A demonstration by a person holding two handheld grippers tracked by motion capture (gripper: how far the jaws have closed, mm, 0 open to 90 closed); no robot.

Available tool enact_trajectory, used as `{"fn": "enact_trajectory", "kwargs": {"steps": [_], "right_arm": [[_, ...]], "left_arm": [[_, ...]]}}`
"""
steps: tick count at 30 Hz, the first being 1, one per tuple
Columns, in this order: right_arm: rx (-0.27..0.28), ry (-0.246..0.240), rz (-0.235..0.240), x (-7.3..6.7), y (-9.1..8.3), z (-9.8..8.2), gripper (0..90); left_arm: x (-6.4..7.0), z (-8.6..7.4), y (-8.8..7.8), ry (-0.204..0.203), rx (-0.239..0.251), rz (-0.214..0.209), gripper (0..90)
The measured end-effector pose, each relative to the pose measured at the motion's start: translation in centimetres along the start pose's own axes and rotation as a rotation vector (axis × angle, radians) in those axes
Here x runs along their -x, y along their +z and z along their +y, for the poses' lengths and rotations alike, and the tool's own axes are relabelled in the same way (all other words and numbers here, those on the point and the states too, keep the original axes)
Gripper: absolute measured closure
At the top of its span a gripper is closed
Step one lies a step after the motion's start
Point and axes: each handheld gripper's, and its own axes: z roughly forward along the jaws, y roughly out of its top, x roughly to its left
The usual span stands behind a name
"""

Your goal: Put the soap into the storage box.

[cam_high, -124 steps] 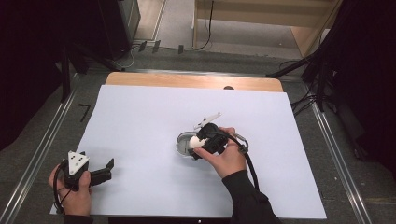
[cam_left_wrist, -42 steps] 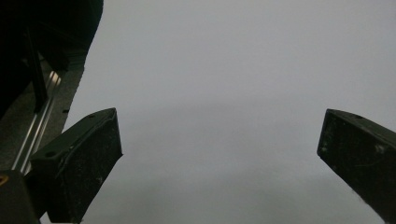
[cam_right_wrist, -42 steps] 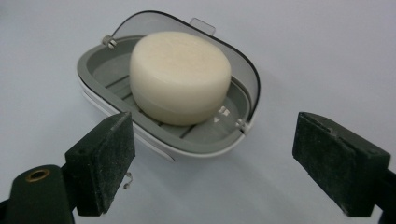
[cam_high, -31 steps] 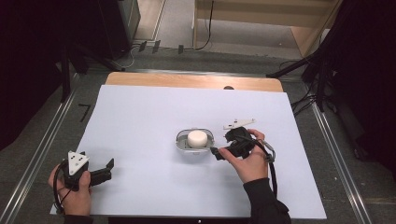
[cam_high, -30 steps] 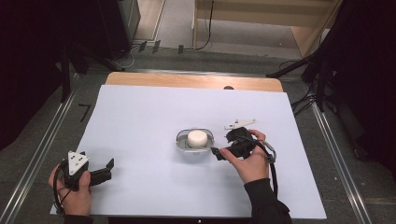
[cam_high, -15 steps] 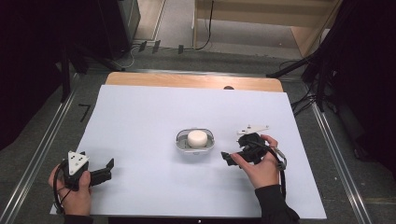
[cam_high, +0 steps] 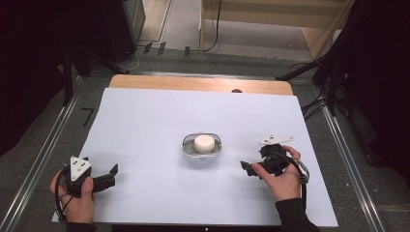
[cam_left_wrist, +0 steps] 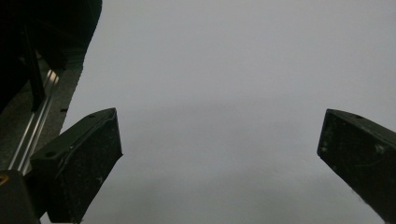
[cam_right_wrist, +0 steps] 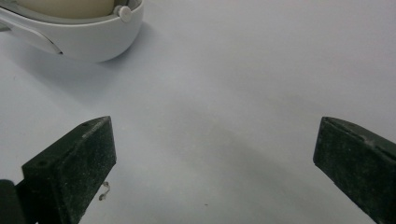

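A pale round bar of soap [cam_high: 204, 143] lies in a small oval dish [cam_high: 187, 151] at the middle of the white table sheet. To its right, a hand holds my right gripper [cam_high: 249, 167] low over the sheet, open and apart from the dish. In the right gripper view the dish [cam_right_wrist: 88, 37] sits at the top left beyond the wide, empty jaws. My left gripper [cam_high: 111, 175] rests at the front left corner in the other hand, open, with bare sheet between its jaws in the left gripper view.
The white sheet [cam_high: 145, 121] covers a wooden table whose bare strip [cam_high: 193, 83] shows at the far edge. Metal rails [cam_high: 43, 154] run along both sides. Cables and dark stands [cam_high: 333, 82] crowd the floor beyond the table.
My right gripper left the soap in the dish, opened, and drew away to the right and toward the front edge. The left gripper has stayed still.
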Motion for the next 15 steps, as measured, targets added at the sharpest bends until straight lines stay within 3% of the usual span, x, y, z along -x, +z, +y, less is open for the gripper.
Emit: {"fn": "enact_trajectory", "kwargs": {"steps": [11,15], "right_arm": [[0.022,0.032,-0.016,1.4,-1.0,-1.4,0.0],[0.026,0.019,-0.042,1.7,-1.5,-1.9,0.0]], "left_arm": [[0.0,0.0,0.0,-0.003,-0.006,0.005,0.2],[0.0,0.0,0.1,-0.003,-0.004,0.005,0.2]]}}
